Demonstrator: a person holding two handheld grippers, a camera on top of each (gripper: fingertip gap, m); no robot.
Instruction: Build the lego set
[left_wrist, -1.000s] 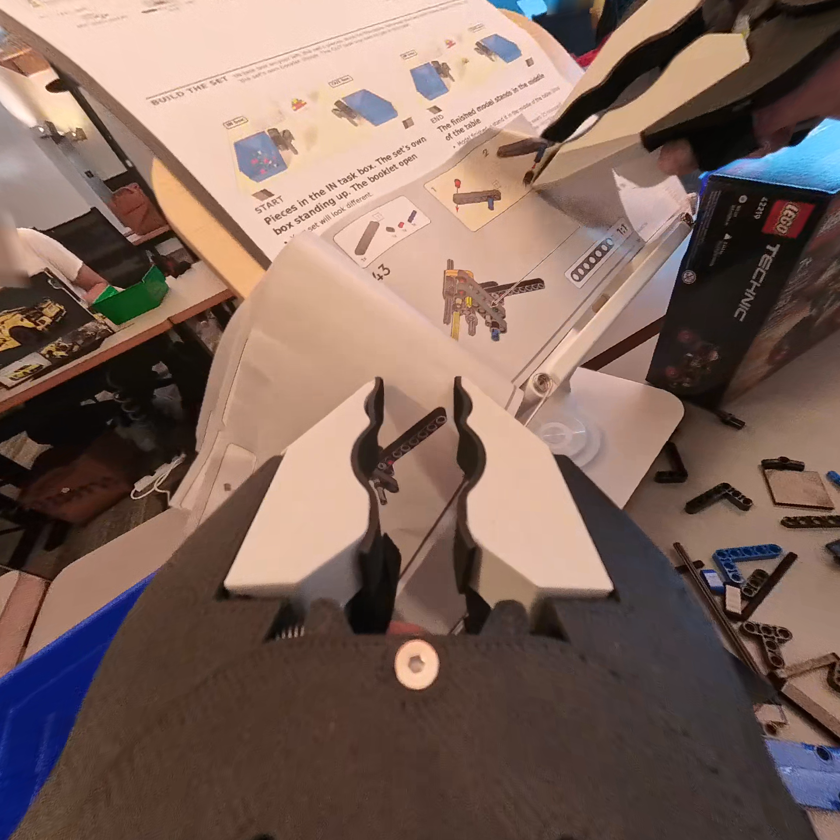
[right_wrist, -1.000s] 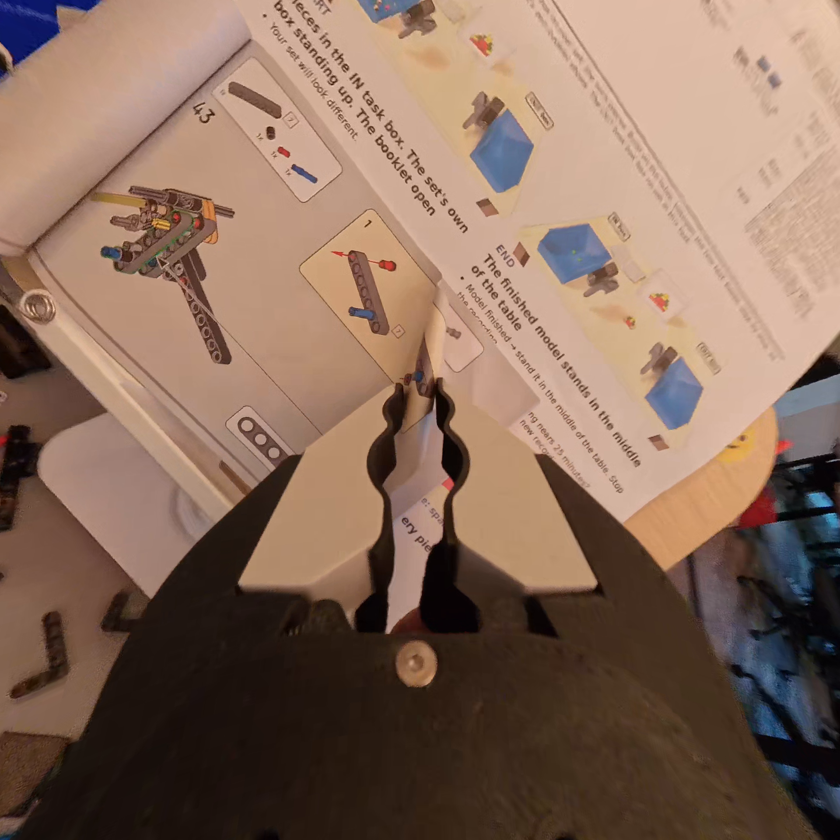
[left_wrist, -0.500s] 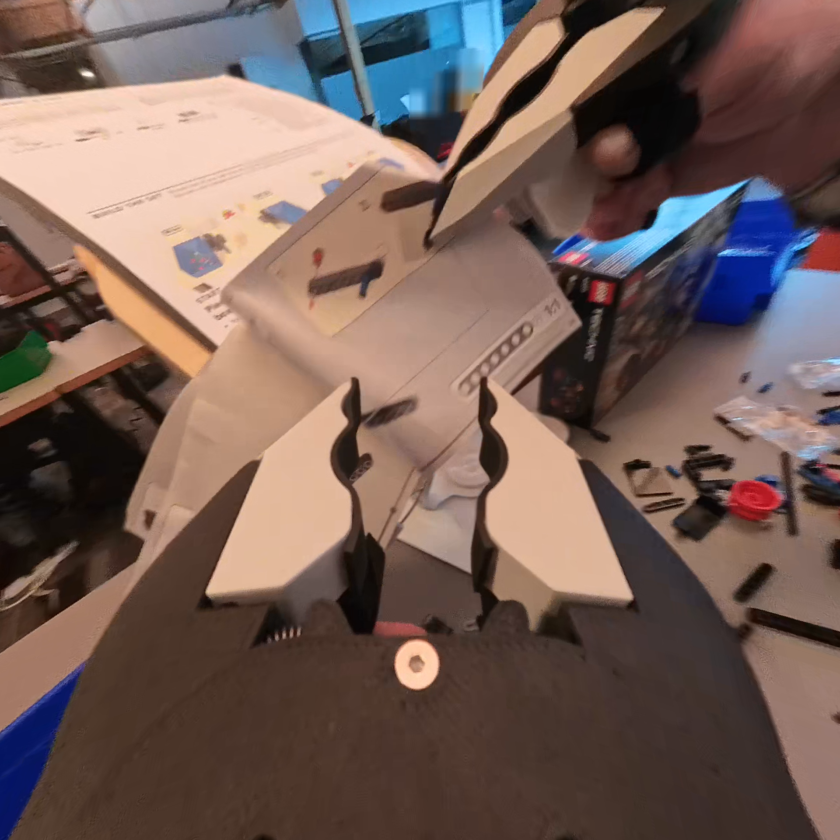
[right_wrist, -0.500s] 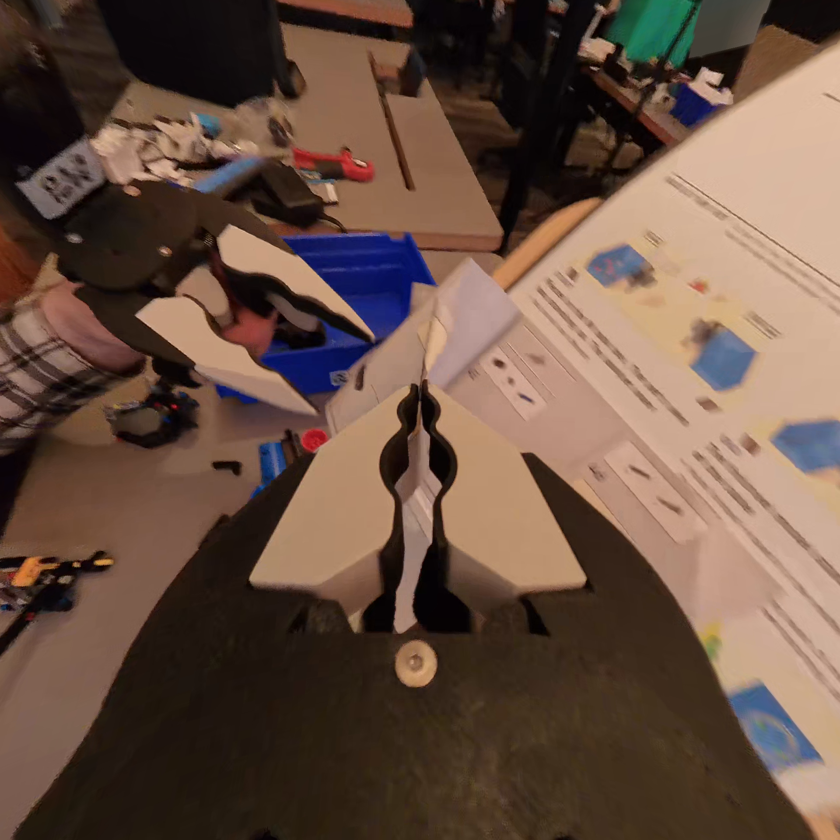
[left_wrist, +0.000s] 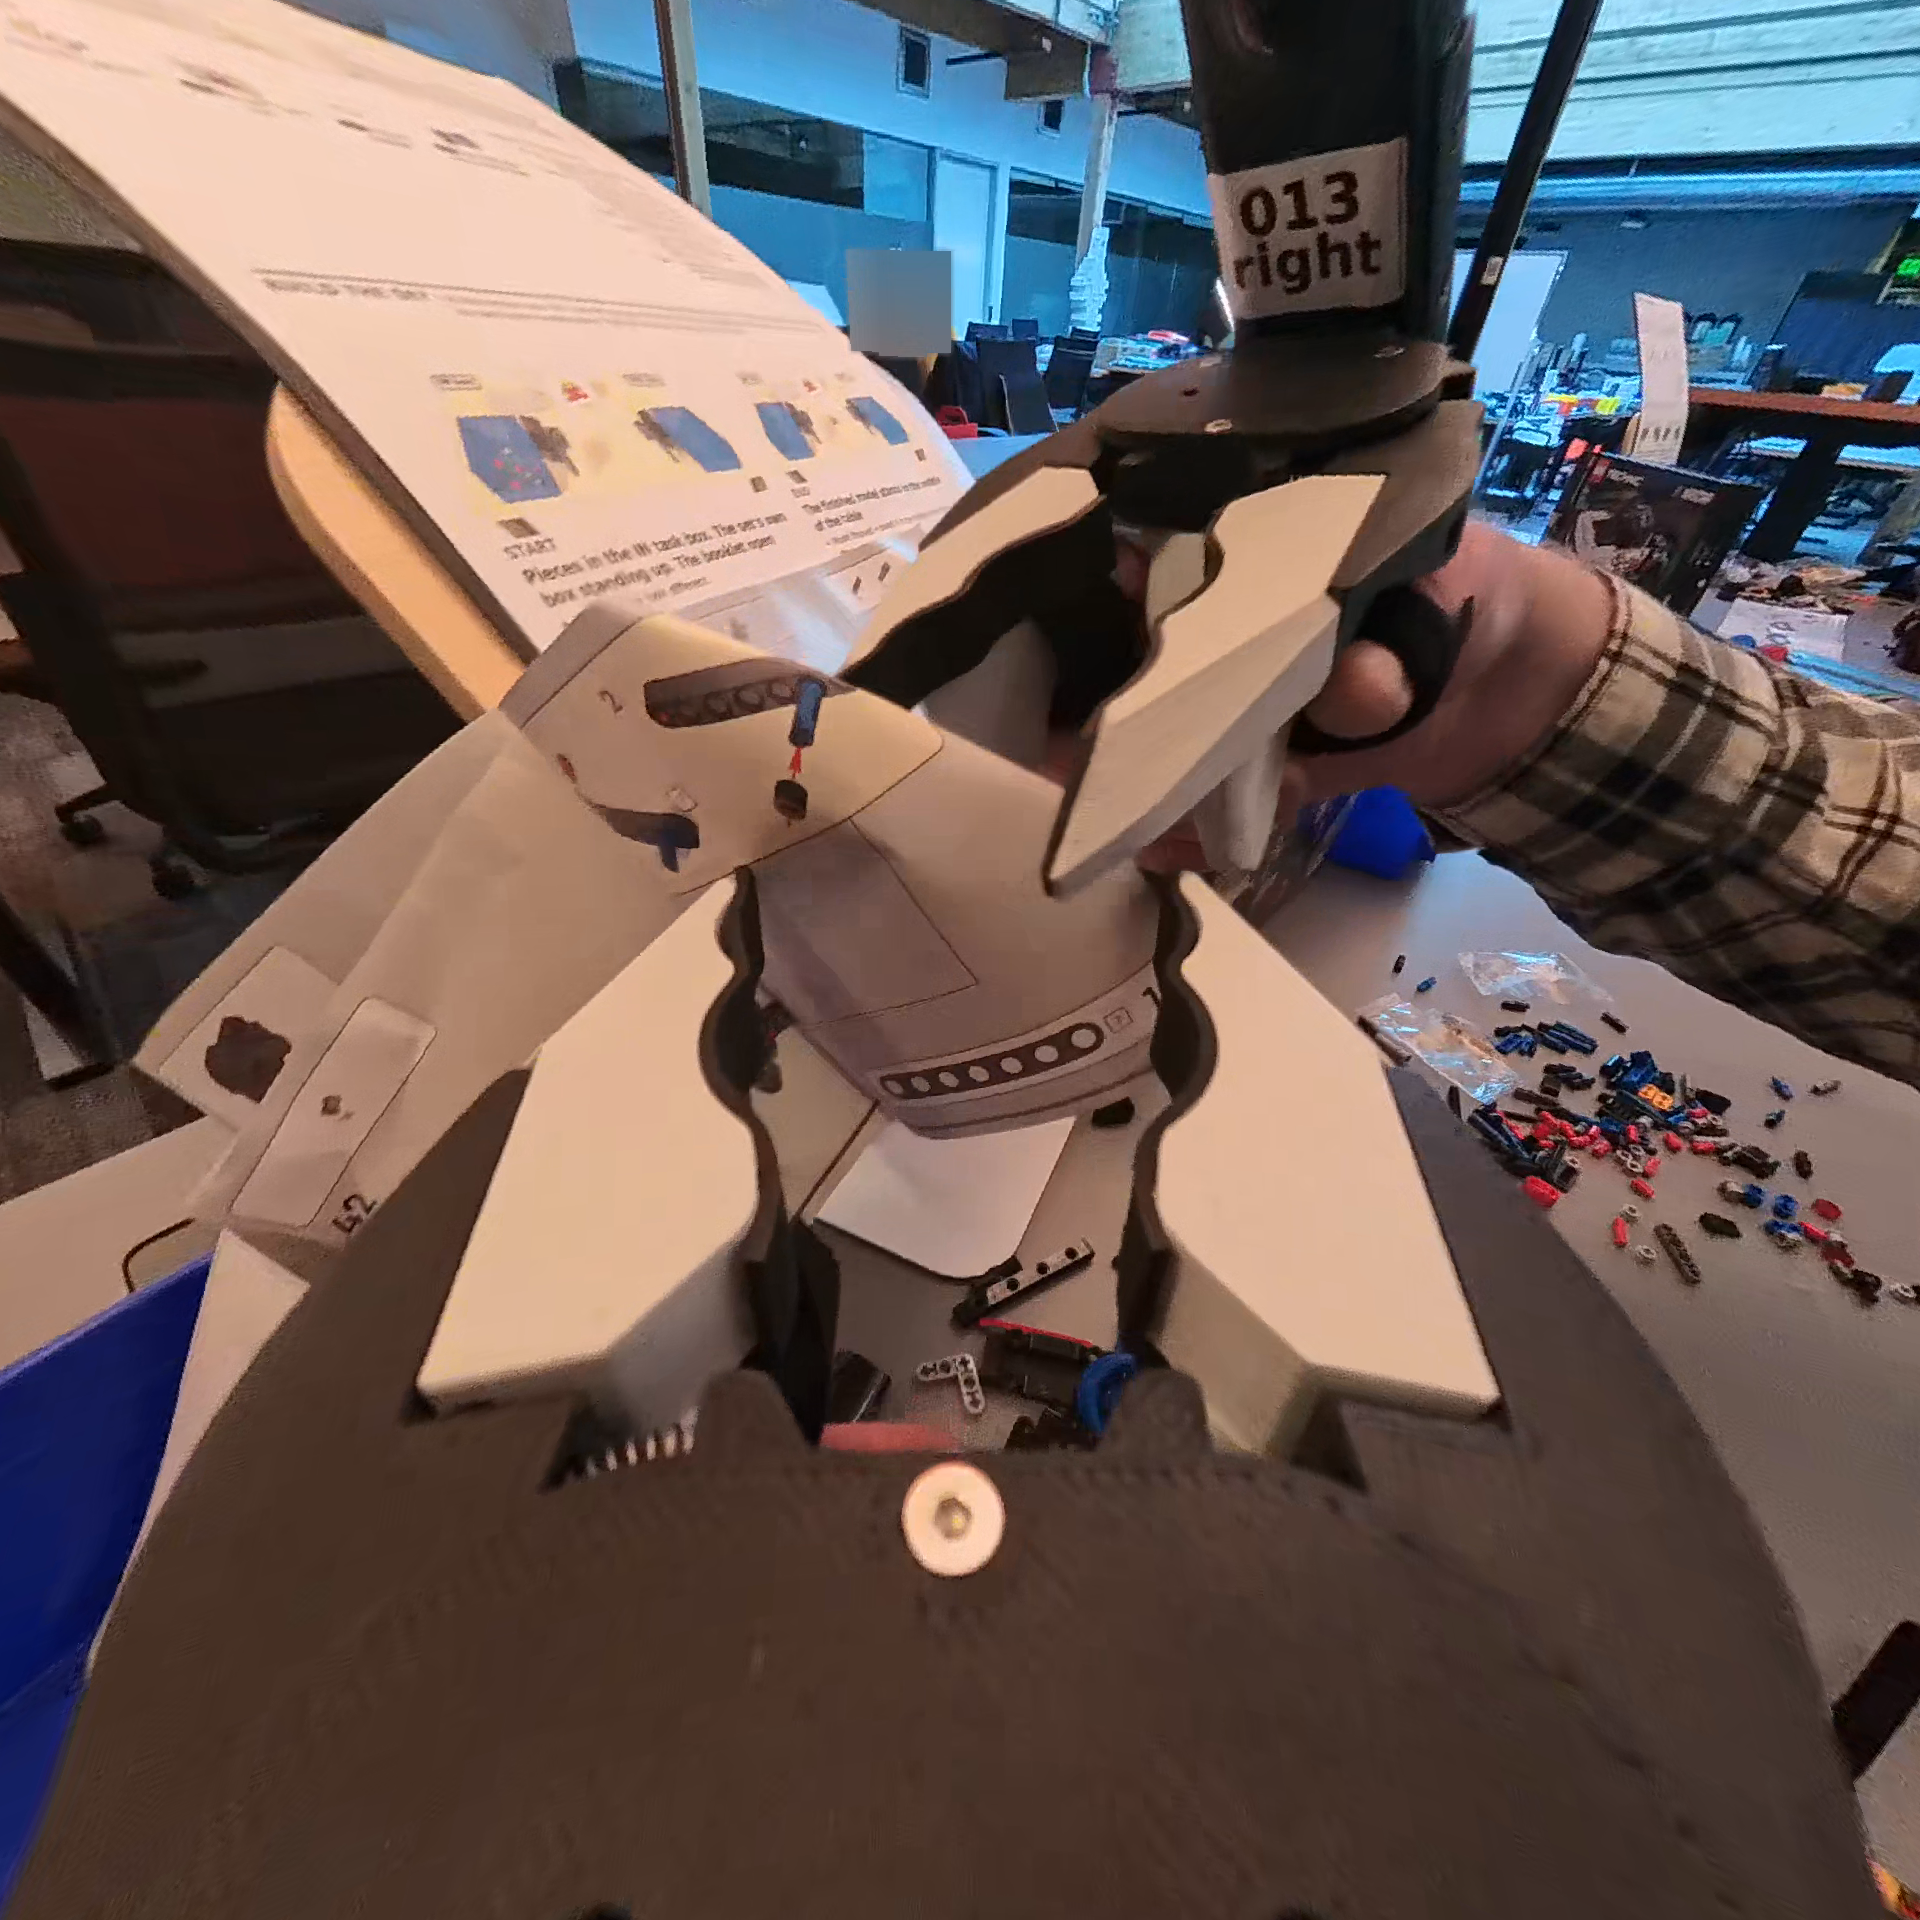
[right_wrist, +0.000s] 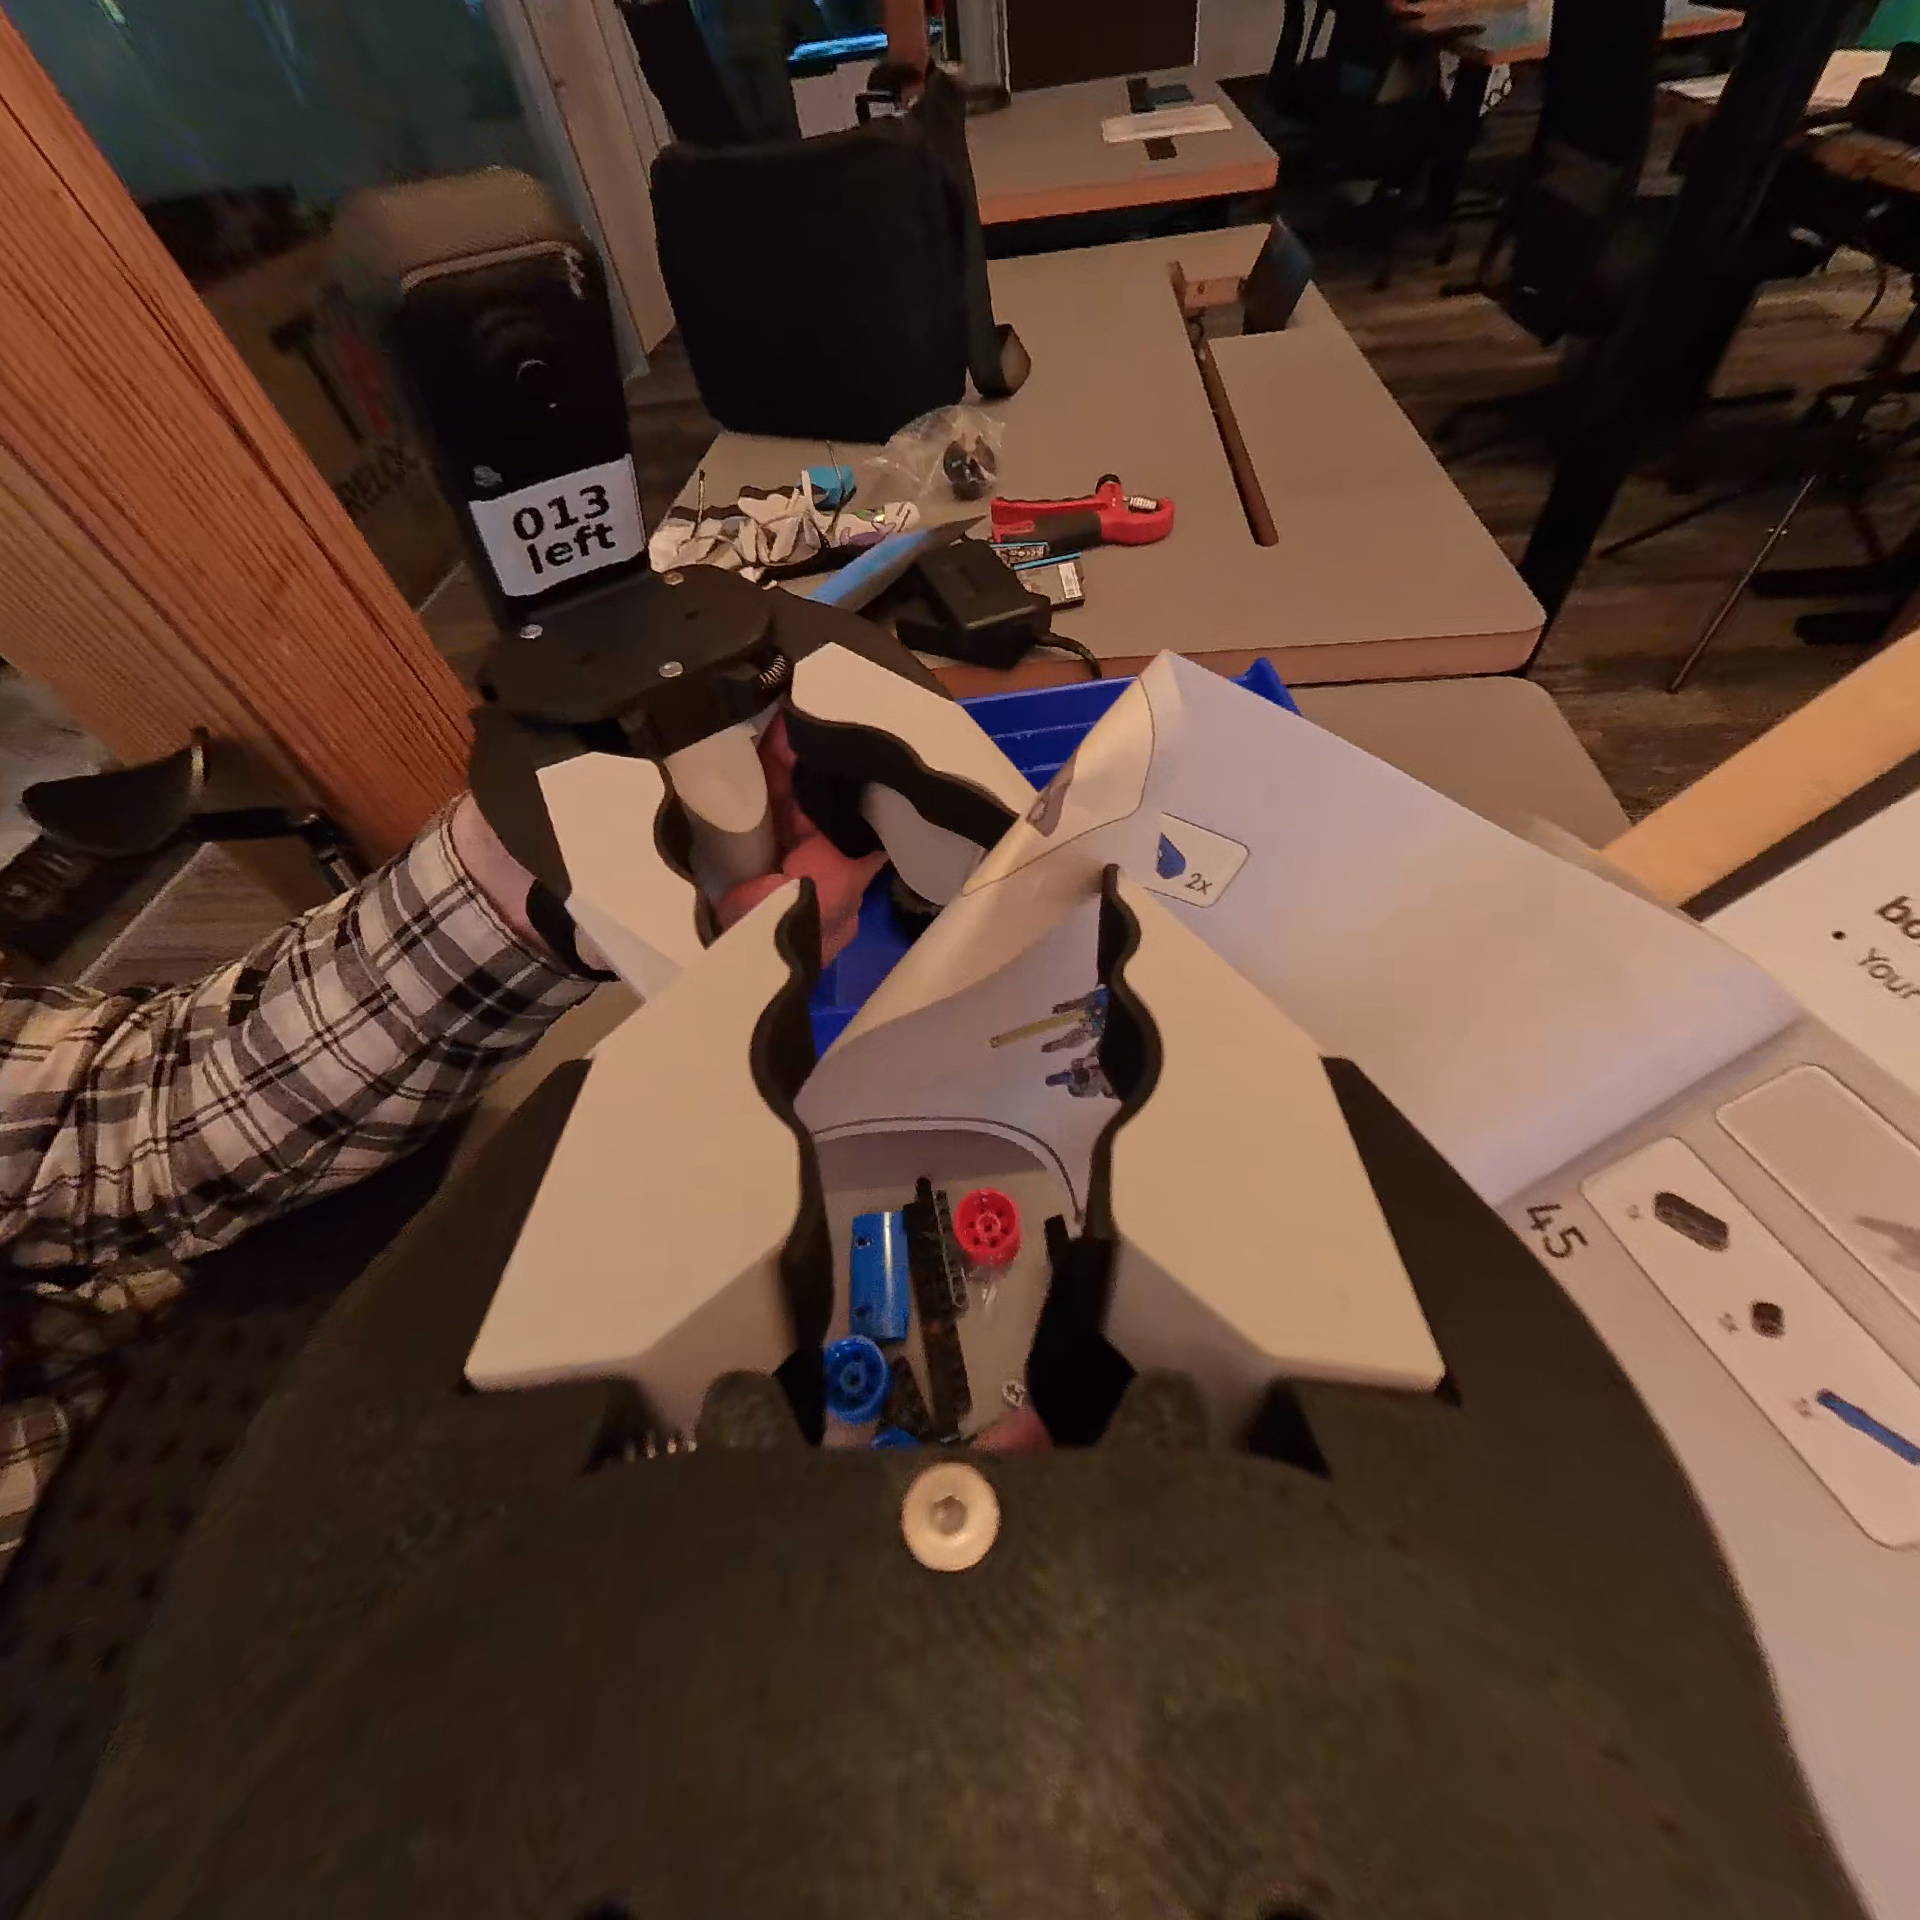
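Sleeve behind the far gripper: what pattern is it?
Plaid, in black, grey and white checks. The sleeve shows best in the right wrist view.

Red-handled tool (right_wrist: 1081, 516) and black adapter (right_wrist: 971, 603) on far grey table (right_wrist: 1351, 499); wooden slat wall (right_wrist: 156, 540) left.

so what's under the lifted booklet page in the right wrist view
Under the curling page, loose lego pieces show between the open right claw: a red wheel, a blue plate, a black beam, a blue wheel. The claw body hides anything else.
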